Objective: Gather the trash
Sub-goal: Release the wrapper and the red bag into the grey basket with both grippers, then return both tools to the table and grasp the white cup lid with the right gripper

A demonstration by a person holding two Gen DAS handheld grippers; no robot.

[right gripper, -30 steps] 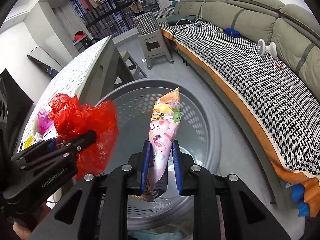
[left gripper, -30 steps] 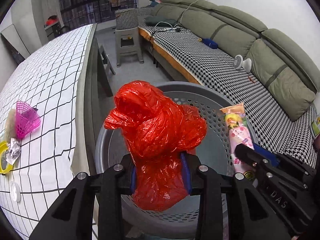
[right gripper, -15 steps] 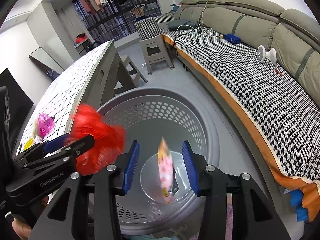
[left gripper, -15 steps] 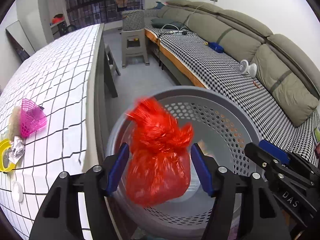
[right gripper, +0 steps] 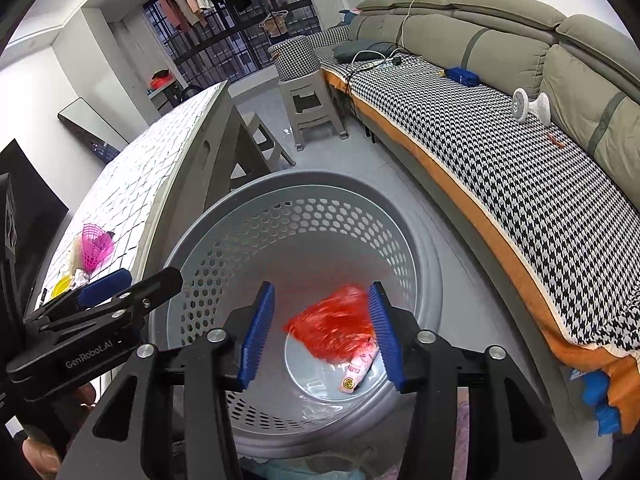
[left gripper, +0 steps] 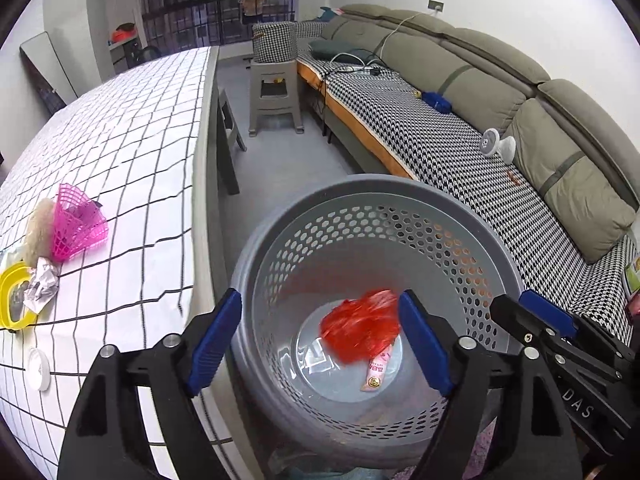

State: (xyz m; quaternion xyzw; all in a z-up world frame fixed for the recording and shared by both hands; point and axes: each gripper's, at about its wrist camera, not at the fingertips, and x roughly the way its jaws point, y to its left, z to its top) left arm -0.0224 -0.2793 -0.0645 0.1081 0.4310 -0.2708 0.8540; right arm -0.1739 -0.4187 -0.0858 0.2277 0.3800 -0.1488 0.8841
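While both grippers hang over the grey perforated basket (left gripper: 496,256), nothing is left in either of them. The left gripper (left gripper: 320,344) has just been opening its jaws and they stand wide apart, bare; the right gripper (right gripper: 322,336) has also been parting its jaws, to a narrower gap, and nothing sits between its blue pads either. The red plastic bag (left gripper: 360,330) shows blurred low inside the basket, at or just above its floor, and under its edge lies the pink snack wrapper (right gripper: 356,368), flat on the basket's bottom.

More rubbish waits on the checked surface (left gripper: 132,152) beside the basket. Near its left edge sits a pink mesh basket (left gripper: 74,224) on its side, touching a pale fuzzy lump I cannot identify. Just nearer lie a crumpled bit of foil (left gripper: 40,290) and a yellow ring (left gripper: 10,300), with a small white lid (left gripper: 38,368) apart from them, closer still.

I judge all of it light. The foil should crush readily, so a pinch across its bulk ought to hold. The mesh basket looks thin and springy; taking it by the rim seems safer than squeezing its body. The yellow ring looks stiff and smooth and could slip, so closing across its band seems wise. The flat lid lies low on the cloth and may need catching by its edge.
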